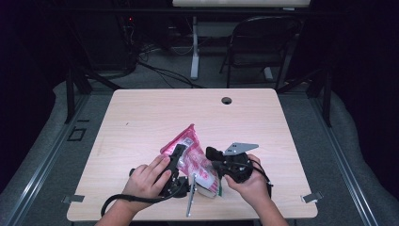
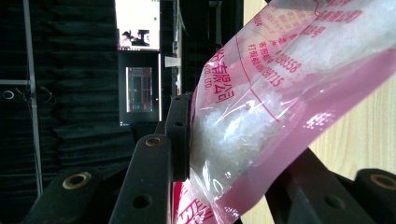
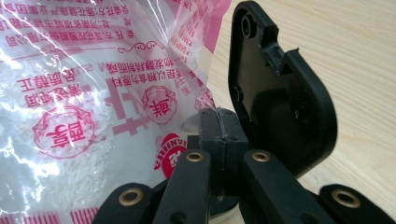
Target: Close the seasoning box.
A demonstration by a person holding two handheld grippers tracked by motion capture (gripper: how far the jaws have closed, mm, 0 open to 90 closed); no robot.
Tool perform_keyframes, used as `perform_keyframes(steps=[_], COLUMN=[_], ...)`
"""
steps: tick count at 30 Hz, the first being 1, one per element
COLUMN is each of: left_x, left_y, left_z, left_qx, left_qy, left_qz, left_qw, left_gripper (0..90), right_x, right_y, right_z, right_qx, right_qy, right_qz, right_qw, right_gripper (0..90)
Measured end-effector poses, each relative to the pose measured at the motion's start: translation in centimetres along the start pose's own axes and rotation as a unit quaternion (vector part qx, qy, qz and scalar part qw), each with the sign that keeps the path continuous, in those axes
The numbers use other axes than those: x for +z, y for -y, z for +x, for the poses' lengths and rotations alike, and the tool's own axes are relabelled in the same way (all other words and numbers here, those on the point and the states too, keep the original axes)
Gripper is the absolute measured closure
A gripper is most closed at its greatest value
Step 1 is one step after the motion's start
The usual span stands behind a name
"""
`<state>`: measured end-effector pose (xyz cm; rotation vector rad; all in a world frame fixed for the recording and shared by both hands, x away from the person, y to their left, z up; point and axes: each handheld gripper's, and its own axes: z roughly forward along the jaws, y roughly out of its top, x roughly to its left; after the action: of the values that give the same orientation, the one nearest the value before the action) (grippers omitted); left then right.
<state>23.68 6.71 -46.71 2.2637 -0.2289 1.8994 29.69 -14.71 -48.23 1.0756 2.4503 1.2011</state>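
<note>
On the near middle of the tabletop [image 1: 141, 113], a pink-and-clear plastic bag [image 1: 188, 150] of white grains, printed with red Chinese characters, is held up between both hands, its far corner pointing away from the person. The left tool [image 1: 178, 157] is clamped on the bag's left side: in the left gripper view its two black jaws press against the bulging bag [image 2: 280, 102] from either side, the film squeezed between them. The right tool [image 1: 212, 154] is fully closed, and in the right gripper view its jaws meet on a thin edge of the bag [image 3: 93, 93], pinching the film at its right side. The left hand [image 1: 148, 179] and right hand [image 1: 251, 186] rest near the tabletop's near edge.
</note>
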Motion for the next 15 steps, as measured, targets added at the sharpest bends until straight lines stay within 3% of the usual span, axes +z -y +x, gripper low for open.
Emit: perform_keyframes(steps=[15], left_x=[0.1], left_y=[1.1], left_z=[-0.3], left_qx=[-0.030], left_qy=[0.016], left_qz=[0.009], left_qw=[0.9994], left_gripper=[70.8], right_x=[-0.4], right_y=[-0.1], right_z=[0.2], right_qx=[-0.001], right_qy=[0.001], right_qz=[-0.008], right_qw=[1.0000], right_gripper=[90.0])
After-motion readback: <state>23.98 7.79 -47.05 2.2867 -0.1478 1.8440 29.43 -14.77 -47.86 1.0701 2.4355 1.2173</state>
